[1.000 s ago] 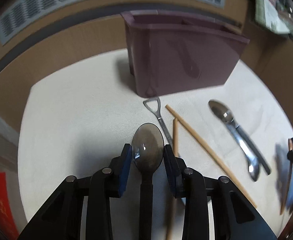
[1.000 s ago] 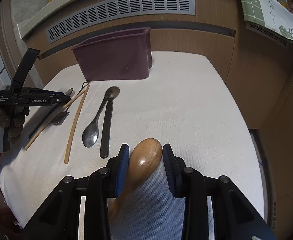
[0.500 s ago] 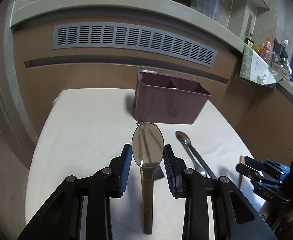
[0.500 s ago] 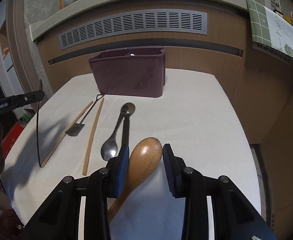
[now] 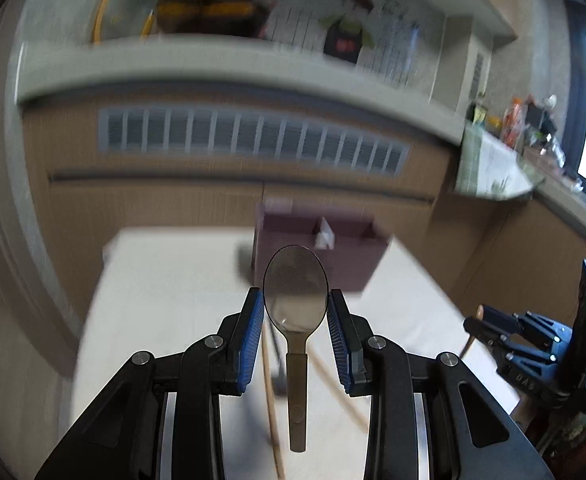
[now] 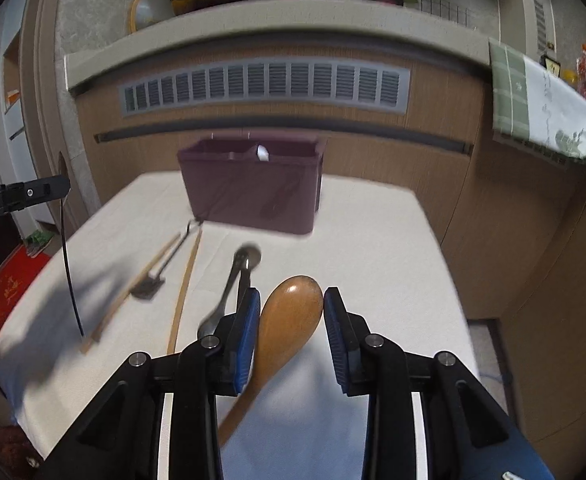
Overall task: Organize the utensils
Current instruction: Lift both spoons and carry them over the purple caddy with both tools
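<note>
Both my grippers are up off the table [image 6: 373, 248], each w/ a spoon. L gripper [image 5: 295, 316] clamped on dark translucent spoon [image 5: 295, 300], handle hanging down. R gripper [image 6: 292, 320]: jaws closing on wooden spoon [image 6: 289, 316], pads touching bowl.

Ahead: maroon bin [image 6: 253, 184] at far edge of cloth, nothing between it & the spoons. Left lying on cloth: 2 chopsticks [image 6: 183, 292], small spatula [image 6: 153, 280], metal spoon [image 6: 233, 284] beside a dark utensil.

Vs 1 s ago: both views higher, bin smaller, L view tilted up toward counter.
</note>
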`<state>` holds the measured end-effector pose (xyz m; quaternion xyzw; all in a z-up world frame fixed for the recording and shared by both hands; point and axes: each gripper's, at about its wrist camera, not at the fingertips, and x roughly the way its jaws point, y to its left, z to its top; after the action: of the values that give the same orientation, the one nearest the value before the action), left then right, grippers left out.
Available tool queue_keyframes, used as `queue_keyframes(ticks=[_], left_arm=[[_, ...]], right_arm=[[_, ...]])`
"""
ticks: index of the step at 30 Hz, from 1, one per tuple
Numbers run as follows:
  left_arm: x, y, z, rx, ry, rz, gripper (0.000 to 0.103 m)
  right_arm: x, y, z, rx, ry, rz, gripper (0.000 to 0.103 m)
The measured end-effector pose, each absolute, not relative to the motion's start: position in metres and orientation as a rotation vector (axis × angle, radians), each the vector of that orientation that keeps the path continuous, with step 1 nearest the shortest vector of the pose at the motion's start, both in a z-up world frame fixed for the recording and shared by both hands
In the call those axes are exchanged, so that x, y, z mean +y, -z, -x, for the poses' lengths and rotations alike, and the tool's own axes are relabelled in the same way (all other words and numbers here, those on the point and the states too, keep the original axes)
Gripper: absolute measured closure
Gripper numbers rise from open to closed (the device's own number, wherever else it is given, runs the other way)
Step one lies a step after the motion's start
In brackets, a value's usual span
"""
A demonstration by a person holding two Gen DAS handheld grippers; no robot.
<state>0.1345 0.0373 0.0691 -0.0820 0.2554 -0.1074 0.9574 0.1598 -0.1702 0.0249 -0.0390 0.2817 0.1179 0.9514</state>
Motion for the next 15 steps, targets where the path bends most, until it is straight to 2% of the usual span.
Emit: queue_keyframes(ticks=[5, 8, 11, 15], left_arm=[[0.041, -0.165, -0.155, 0.304, 0.274, 0.200, 0.070], [0.041, -0.201, -0.180, 0.215, 0.257, 0.214, 0.070], [0.040, -0.212, -0.204, 0.157, 0.248, 0.234, 0.070], [0.038, -0.200, -0.241, 0.145, 0.260, 0.257, 0.070]], right_arm=[[-0.170, -0.138, -0.174, 0.272, -0.237, 0.121, 0.077], [-0.162, -0.187, -0.191, 0.166, -0.218, 0.163, 0.077], [-0.152, -0.218, -0.215, 0.111, -0.206, 0.195, 0.077], [-0.142, -0.217, -0.248, 0.125, -0.202, 0.217, 0.077]])
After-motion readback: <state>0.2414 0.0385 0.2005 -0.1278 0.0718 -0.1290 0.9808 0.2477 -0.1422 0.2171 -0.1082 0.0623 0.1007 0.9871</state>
